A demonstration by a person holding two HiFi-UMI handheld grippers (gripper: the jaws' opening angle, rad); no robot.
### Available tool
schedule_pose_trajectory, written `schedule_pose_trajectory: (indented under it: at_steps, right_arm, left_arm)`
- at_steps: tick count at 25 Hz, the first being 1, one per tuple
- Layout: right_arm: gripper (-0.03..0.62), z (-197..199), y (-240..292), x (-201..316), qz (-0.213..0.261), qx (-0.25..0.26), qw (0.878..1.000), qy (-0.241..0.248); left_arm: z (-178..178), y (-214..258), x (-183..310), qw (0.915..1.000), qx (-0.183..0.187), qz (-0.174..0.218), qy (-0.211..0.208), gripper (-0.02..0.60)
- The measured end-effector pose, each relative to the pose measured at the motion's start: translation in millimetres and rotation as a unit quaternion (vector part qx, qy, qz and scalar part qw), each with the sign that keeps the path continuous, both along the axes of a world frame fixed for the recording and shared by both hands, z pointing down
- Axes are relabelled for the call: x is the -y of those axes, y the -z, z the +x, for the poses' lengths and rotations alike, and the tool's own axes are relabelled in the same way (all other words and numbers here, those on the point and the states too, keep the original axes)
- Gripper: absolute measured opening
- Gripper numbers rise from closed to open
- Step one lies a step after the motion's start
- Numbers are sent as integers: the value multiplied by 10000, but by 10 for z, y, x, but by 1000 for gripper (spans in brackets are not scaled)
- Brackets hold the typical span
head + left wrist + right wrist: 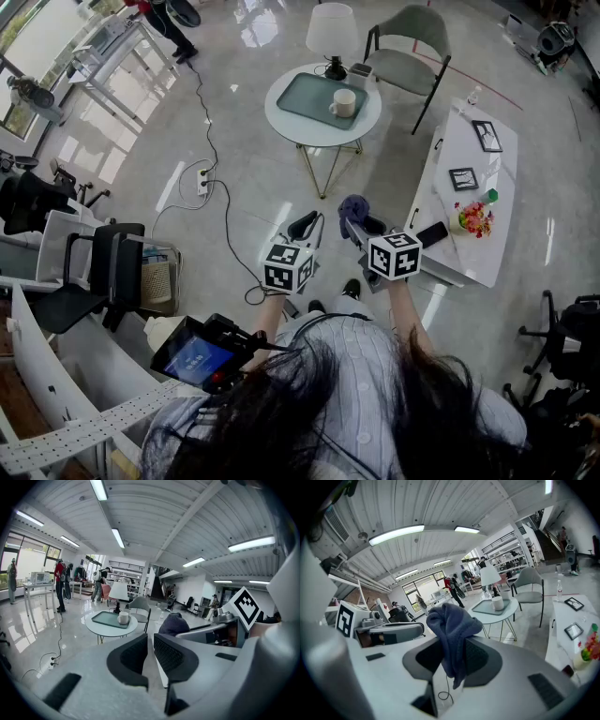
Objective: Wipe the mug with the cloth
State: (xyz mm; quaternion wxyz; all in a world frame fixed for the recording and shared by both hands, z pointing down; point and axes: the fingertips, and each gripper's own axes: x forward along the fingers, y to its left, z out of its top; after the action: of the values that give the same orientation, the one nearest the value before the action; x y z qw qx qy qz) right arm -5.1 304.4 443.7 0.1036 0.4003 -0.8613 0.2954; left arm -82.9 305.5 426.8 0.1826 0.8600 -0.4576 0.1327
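Observation:
A cream mug (pixel 344 102) stands on a green tray (pixel 305 92) on a round white table (pixel 281 127), well ahead of both grippers. My right gripper (pixel 357 226) is shut on a dark blue cloth (pixel 353 207), which bunches above the jaws and hangs down between them (pixel 451 623). My left gripper (pixel 305 229) is held beside it in mid-air, with its jaws together and nothing between them (pixel 150 641). The mug (pixel 123 617) shows far off in the left gripper view, and likewise the mug (pixel 498 603) in the right gripper view.
A white lamp (pixel 332 33) stands on the round table, with a grey chair (pixel 412 37) behind it. A long white table (pixel 489 242) at the right carries picture frames and flowers (pixel 473 217). A cable (pixel 220 187) runs across the floor; a black office chair (pixel 103 272) is at the left.

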Motion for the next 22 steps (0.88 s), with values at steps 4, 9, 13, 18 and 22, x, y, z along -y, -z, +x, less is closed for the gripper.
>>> schedule_pose_trajectory:
  at_steps: [4, 9, 13, 18, 22]
  right_arm:
    - [117, 21, 12, -33, 56, -46, 10000, -56]
    - [117, 9, 88, 21, 142, 70, 9997, -212]
    - [117, 77, 110, 126, 163, 93, 9997, -186]
    - [117, 141, 99, 268, 134, 129, 9997, -168]
    - [117, 223, 87, 377, 124, 139, 9997, -137]
  left_arm:
    - [15, -29, -19, 10000, -87, -26, -36, 52]
    - [-12, -22, 17, 9999, 12, 14, -106, 53]
    - [80, -7, 141, 9999, -26, 31, -99, 54]
    - [150, -43, 282, 9999, 34, -4, -102, 54]
    - [206, -67, 411, 10000, 61, -23, -57, 54]
